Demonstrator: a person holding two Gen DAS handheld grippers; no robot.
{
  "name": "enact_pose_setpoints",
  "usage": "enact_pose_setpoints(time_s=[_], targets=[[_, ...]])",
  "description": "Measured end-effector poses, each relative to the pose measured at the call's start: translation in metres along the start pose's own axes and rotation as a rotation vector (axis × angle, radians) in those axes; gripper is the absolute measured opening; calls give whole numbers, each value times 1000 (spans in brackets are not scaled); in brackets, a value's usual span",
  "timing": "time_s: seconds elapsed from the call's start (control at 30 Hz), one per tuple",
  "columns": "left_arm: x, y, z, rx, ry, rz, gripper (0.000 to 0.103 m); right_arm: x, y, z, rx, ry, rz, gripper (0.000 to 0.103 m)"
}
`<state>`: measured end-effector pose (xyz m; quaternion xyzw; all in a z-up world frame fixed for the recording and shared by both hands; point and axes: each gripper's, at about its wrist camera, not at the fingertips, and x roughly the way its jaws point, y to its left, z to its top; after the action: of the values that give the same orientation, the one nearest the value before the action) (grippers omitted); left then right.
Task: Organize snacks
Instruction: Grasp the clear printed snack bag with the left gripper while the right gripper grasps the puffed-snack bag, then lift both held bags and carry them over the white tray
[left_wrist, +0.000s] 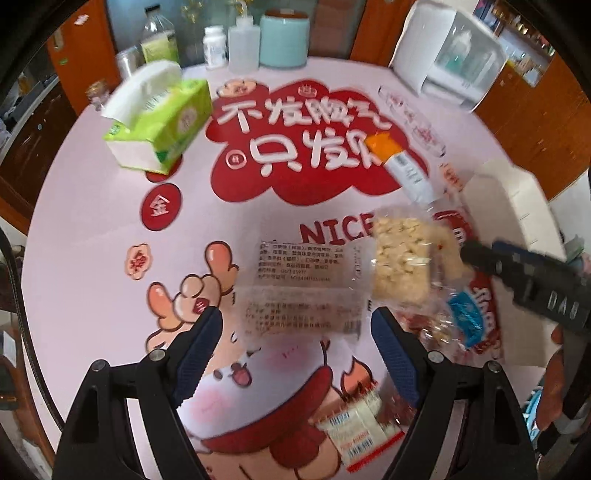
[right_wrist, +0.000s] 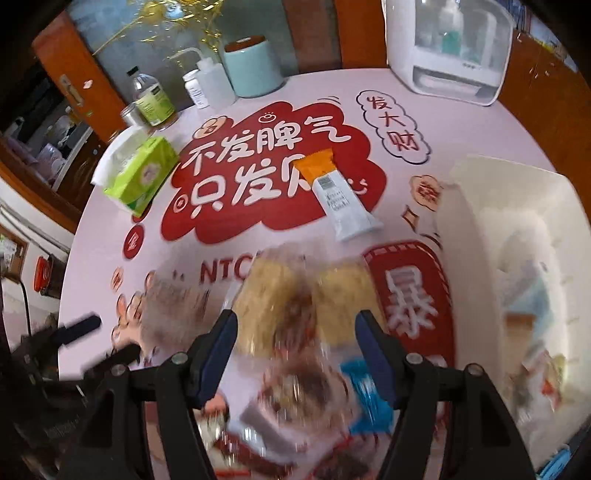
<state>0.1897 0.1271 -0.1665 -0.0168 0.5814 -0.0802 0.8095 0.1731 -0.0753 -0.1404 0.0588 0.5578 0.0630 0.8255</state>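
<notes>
Nearest us, our left gripper (left_wrist: 295, 332) hangs with jaws spread wide above a flat clear-wrapped snack packet with printed text (left_wrist: 301, 280) lying on the pink cartoon-printed desk (left_wrist: 92, 229). Our right gripper (right_wrist: 295, 339), also spread and empty, hovers over blurred clear-wrapped puffed-rice snack bars (right_wrist: 266, 295). We judge each should drop squarely, pinch the wrapper middle gently to avoid crushing, then carry toward the white plastic bin (right_wrist: 517, 206) at three o'clock. Farther, at twelve o'clock, an orange-and-white snack stick (right_wrist: 336, 192) waits, untouched.
</notes>
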Motion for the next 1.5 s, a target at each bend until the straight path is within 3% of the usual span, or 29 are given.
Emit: enact_pose_setpoints(time_s=[0.23,0.3,0.4,0.47,0.63,0.83,0.93,0.97,1.07,1.2,1.3,1.5], targets=[[51,-12,8,0,87,16,82,55,3,27,-21,57,14,67],[55,-14,9,2,87,27,86,66,5,29,-39,75,23,66],[63,-16,14,11,84,43,91,76,10,29,-63,94,38,56],[69,-15,16,4,94,49,96,78,13,30,-82,88,56,44],[81,-13,16,0,104,70,103,76,18,29,-110,77,97,34],[88,-9,19,-20,104,58,103,68,19,28,-115,56,116,29],[89,-3,19,-58,117,1,85,59,20,26,-123,28,118,27],[87,-3,19,-62,106,9,78,57,21,26,-126,23,119,27],[75,-5,16,-70,93,24,70,44,21,24,-131,-2,119,26],[55,-3,9,-113,69,41,69,26,17,21,-116,-30,123,26],[24,-3,5,-119,9,60,69,6,15,15,-103,-64,118,26],[-46,-8,-5,-92,-114,30,69,-43,11,-6,-67,-143,92,26]])
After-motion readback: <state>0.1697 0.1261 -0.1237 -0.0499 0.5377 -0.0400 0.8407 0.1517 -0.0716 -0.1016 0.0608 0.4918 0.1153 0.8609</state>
